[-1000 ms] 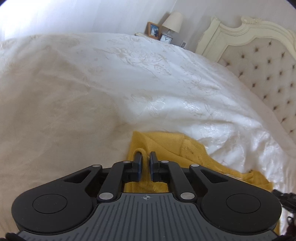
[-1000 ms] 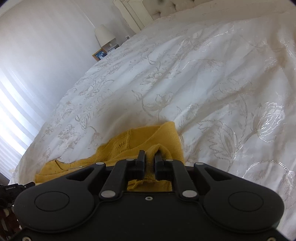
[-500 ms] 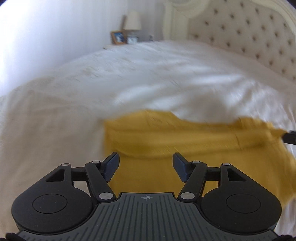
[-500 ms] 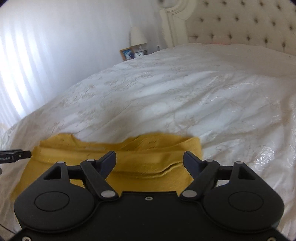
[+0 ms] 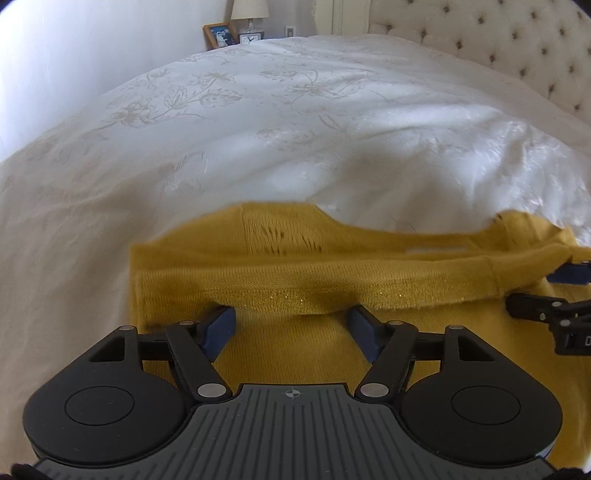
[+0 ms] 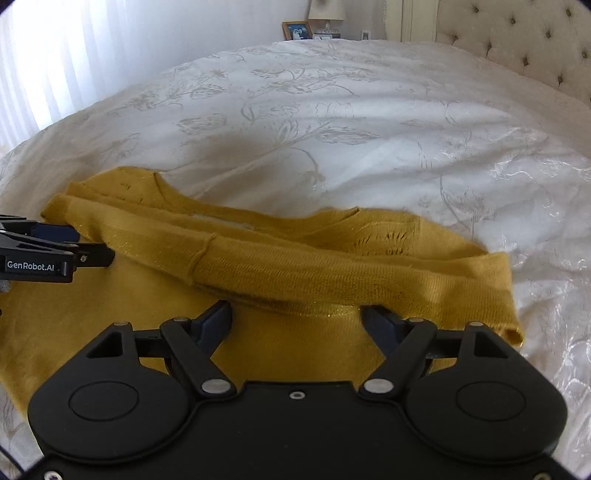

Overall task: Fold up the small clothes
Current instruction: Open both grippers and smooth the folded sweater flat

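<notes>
I have the mustard-yellow knitted top (image 5: 303,354) lying flat on the white bedspread with its embroidered flower pattern (image 5: 258,122), close to the near side of the bed. Its ribbed hem band, with a glittery thread along it, is folded over and runs across the garment just ahead of both tools.

My left gripper (image 5: 291,328) has its blue-padded jaws spread wide, having just been opening further; only flat knit lies under the gap, and the pads press on nothing. My right gripper (image 6: 295,321) is likewise spread, with nothing pinched between its jaws, its tips just short of the folded band. In the right wrist view the left tool comes in from the left edge over the garment.

For edges: the top's right-hand side ends in a rolled corner of the band (image 6: 511,328), with bare bedspread beyond it. On the far side of the garment the cover runs wide and open toward the tufted cream headboard (image 5: 517,44). Beyond the bed's far corner stand a framed photo (image 5: 220,34), a small clock and a lamp with a pale shade (image 5: 250,9).

The one readable marking is "GenRobot.AI", white on the black side of the left tool (image 6: 31,266).
</notes>
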### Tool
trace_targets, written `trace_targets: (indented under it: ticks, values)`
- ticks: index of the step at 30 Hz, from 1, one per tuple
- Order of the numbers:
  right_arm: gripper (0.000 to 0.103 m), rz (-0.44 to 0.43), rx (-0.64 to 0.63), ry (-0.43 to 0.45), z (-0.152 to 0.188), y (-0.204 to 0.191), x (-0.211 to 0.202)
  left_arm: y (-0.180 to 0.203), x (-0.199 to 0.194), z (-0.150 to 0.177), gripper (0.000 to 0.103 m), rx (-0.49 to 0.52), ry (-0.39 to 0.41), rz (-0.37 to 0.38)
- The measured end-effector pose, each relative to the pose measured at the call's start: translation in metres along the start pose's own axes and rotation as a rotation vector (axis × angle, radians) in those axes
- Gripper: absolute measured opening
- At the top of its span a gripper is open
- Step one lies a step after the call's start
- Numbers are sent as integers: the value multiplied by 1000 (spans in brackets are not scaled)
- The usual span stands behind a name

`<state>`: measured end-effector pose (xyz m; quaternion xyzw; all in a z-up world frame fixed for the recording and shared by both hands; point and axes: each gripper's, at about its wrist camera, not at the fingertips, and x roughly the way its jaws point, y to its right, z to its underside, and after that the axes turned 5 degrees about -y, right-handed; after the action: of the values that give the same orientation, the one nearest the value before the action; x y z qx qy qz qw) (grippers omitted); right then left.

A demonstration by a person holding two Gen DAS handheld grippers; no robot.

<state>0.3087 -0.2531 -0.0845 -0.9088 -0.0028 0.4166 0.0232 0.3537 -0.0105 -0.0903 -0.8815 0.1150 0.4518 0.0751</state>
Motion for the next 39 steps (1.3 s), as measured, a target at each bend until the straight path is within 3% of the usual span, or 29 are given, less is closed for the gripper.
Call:
trace_targets:
  ticks: [7, 15, 21, 23, 30, 39]
  values:
    - [81, 22, 65, 3, -31, 17, 24, -10, 23, -30, 69, -32, -36, -7]
    - [81, -6, 100, 51, -33, 23, 12, -4, 6, -27, 72, 6, -4, -33]
    - [81, 76, 142, 26, -40, 37, 15, -17, 7, -35, 73, -8, -9, -92]
    - [81, 60, 163, 52, -40, 41, 5, -20, 1, -32, 75, -9, 1, -92]
    - [81, 54, 64, 49, -11, 30, -23, -17, -31, 5, 88, 29, -16, -32]
    - [86, 68, -16, -1, 68, 20, -61, -9, -67, 84, 89, 132, -72, -36]
